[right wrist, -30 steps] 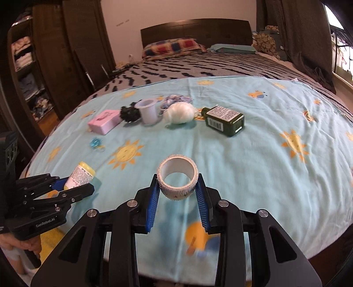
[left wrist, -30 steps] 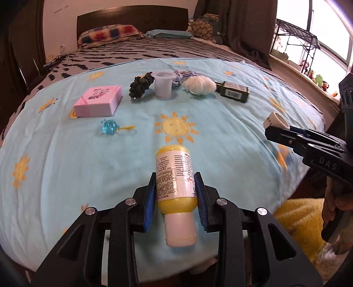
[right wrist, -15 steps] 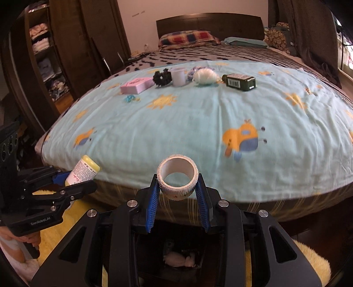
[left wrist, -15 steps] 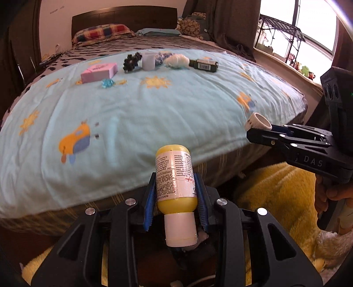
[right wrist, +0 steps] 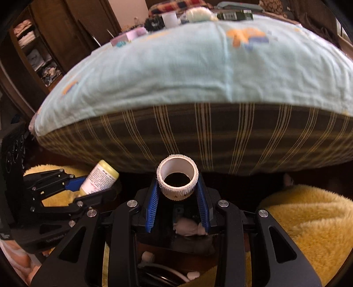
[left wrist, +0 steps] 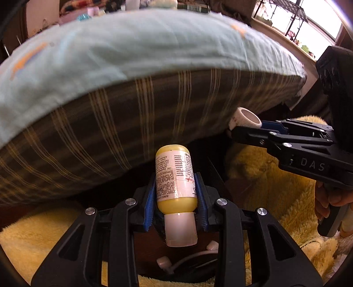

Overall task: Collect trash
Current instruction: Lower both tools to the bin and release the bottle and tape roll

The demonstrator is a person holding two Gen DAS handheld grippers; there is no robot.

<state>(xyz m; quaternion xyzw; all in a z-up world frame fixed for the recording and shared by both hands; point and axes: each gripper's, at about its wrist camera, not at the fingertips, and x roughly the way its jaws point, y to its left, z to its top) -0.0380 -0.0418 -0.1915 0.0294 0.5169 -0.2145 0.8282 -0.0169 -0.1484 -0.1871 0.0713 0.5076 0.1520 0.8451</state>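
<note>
Left wrist view: the left gripper point(left wrist: 176, 196) is clamped on a yellow bottle point(left wrist: 175, 176), held below the bed point(left wrist: 110, 55) above a dark bin point(left wrist: 176, 260).

Right wrist view: the right gripper point(right wrist: 178, 194) is clamped on a tape roll point(right wrist: 177, 180) above that bin; neither piece is dropped yet, and more items point(right wrist: 176, 18) wait on the bed.

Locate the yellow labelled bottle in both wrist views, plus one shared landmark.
Left wrist: yellow labelled plastic bottle with white cap, bottom centre, clamped in the left gripper jaws.
Right wrist: same bottle, lower left, held in that gripper.
Shared landmark: striped mattress side under the light-blue sheet.
</note>
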